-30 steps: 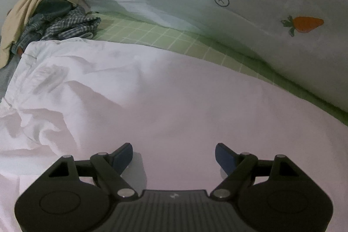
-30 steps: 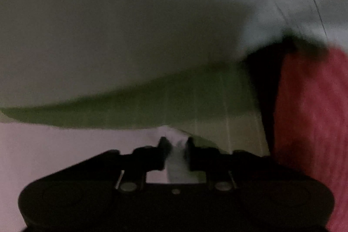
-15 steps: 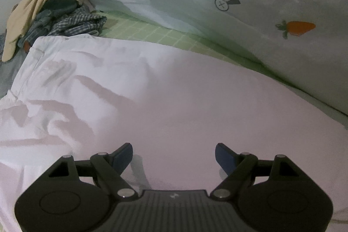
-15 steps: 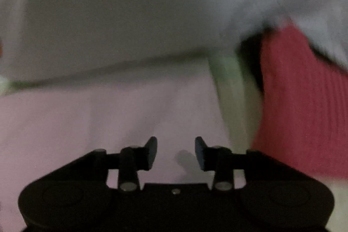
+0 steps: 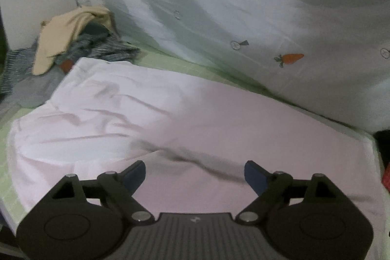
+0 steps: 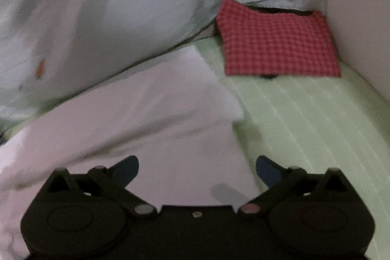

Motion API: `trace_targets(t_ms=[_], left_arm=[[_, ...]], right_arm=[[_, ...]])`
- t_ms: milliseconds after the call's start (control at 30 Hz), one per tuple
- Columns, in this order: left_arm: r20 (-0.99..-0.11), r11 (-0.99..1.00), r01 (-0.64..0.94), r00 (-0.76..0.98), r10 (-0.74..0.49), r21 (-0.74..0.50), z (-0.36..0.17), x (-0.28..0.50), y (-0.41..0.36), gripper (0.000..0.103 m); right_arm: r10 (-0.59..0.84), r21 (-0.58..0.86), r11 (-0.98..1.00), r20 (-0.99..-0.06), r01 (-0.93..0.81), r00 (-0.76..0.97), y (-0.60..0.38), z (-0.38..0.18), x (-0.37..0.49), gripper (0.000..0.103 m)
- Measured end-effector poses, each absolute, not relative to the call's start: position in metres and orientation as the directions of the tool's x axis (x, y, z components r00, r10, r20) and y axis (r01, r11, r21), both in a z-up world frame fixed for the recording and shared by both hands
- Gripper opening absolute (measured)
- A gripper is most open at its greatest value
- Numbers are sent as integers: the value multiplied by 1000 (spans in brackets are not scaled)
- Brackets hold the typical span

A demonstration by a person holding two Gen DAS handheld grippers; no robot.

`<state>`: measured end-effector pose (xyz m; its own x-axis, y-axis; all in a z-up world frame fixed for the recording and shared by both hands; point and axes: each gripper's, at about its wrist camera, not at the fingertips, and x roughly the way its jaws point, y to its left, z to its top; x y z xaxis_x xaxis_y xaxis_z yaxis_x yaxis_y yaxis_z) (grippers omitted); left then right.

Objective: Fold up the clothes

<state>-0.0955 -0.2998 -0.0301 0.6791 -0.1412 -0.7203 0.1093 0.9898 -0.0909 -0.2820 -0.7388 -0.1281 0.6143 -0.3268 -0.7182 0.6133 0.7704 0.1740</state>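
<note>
A pale pink-white garment [image 5: 185, 118] lies spread and folded over on the green checked bed sheet [image 5: 170, 62]; it also shows in the right wrist view [image 6: 146, 113]. My left gripper [image 5: 195, 174] is open and empty, just above the garment's near part. My right gripper [image 6: 197, 169] is open and empty, above the garment's right edge. A folded red checked garment [image 6: 277, 40] lies at the back right on the sheet [image 6: 304, 113].
A heap of unfolded clothes [image 5: 73, 45], beige on top of grey plaid, sits at the back left. A white duvet with carrot prints [image 5: 268, 16] is piled along the back, and shows in the right wrist view [image 6: 109, 16]. A wall [image 6: 360, 4] bounds the right.
My right gripper has let go of the garment's edge, opened wide and pulled back. My left gripper has drawn back and up, staying open.
</note>
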Motion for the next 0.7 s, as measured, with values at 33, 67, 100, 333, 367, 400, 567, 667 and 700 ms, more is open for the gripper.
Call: trace_targets(t_ms=[33,67,100,333,367,400,567,667,700], left_arm=[[-719,989,118,680,-144,-86,-32,-102,-293,88],[-719,989,124,679,-146,-84,-33,-108,-286,88],[-719,988,128,679,-148,-83,-34,-114,-280,88],[-749,985,146,642,-163,-90,-49,-128,-236,89],[-751,985,150,639,-166,-90,-51,-128,-229,89],[-751,984,156,638,-170,-90,-53,-127,-223,89],[-762,986,150,628,-156,-78,-58,-118,-195,89],[-772,986,143,617,-153,-82,-62,-109,-177,89],[-776,987,139,612,-151,-83,-63,-106,-170,89]], right_arm=[[-330,169,769,-721,617,609,-729,-129,-289,103],[-333,164,767,-724,620,604,-720,-130,-296,103],[-336,159,766,-728,623,598,-710,-131,-303,103],[-358,120,753,-751,647,556,-643,-139,-352,103],[-366,104,744,-763,660,533,-636,-143,-354,103],[-374,88,734,-775,673,510,-629,-146,-356,103],[-438,-1,655,-815,756,378,-607,-162,-359,103],[-458,-14,589,-830,808,319,-602,-170,-360,103],[-459,-8,565,-834,825,306,-602,-172,-360,103]])
